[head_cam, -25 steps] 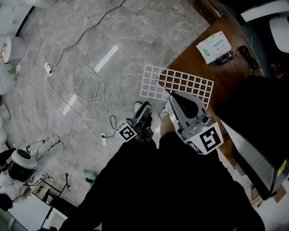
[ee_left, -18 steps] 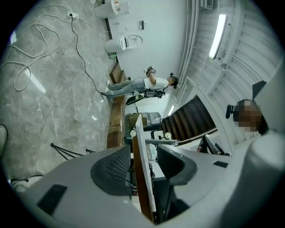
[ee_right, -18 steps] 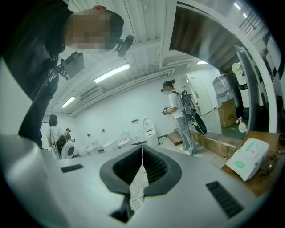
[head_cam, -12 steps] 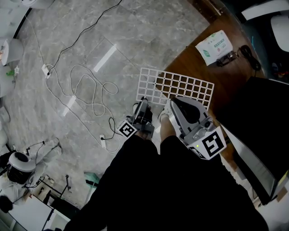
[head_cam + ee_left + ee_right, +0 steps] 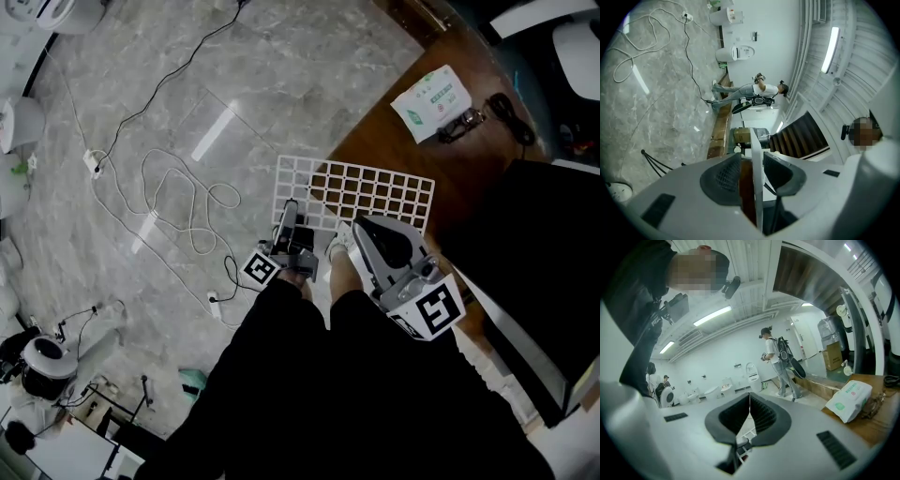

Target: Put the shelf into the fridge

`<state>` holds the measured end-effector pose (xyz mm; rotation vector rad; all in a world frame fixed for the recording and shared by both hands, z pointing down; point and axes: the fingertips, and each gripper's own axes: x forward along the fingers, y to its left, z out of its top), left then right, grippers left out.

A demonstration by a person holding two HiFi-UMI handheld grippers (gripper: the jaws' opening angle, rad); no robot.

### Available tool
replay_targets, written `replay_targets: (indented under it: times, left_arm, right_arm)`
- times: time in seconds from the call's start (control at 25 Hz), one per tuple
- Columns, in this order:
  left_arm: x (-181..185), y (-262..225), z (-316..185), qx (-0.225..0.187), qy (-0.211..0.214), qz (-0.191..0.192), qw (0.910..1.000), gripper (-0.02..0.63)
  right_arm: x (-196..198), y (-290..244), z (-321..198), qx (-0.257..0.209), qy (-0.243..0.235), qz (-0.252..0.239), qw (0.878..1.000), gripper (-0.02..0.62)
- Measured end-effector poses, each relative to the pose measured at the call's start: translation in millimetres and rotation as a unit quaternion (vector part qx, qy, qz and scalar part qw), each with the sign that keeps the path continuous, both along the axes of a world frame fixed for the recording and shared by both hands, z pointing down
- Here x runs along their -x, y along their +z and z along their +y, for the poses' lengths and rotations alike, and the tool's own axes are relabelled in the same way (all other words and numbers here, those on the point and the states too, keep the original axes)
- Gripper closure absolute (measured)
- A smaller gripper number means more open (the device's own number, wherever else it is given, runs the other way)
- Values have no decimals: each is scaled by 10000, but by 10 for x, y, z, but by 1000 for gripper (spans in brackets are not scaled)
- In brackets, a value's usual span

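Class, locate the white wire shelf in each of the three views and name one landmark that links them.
Head view: wire shelf, centre, spanning the wooden table's edge.
Left gripper view: bottom centre, an edge-on white strip between the left tool's jaws, which have just been closing, not pressing.
Right gripper view: bottom centre, grid below the right tool's tips, shut on its wire.
Landmark: green-printed white packet, in head and right gripper views only.
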<state>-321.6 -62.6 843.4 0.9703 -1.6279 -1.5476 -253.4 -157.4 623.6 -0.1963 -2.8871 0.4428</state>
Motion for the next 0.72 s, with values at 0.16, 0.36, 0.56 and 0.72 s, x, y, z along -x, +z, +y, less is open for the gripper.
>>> replay_targets:
  times: [0.16,0.36,0.56,0.72]
  left_arm:
    - [56,23,-37,10,-57,32,10000,503]
    - [69,-39,-50,-116,19,52,9999,574]
    - [84,-183,-52,-432,-120,295,9986,574]
    - [77,-372,-36,-660,-183,354,9970,571]
  right_arm:
    - [-35,25,-67,18,90,23,10000,589]
    - [-55,30,-71,30,141,40,9999,589]
    - [-109,19,-63,24,149,88,9998,589]
    - [-265,44,-36,46,159,158,9997,589]
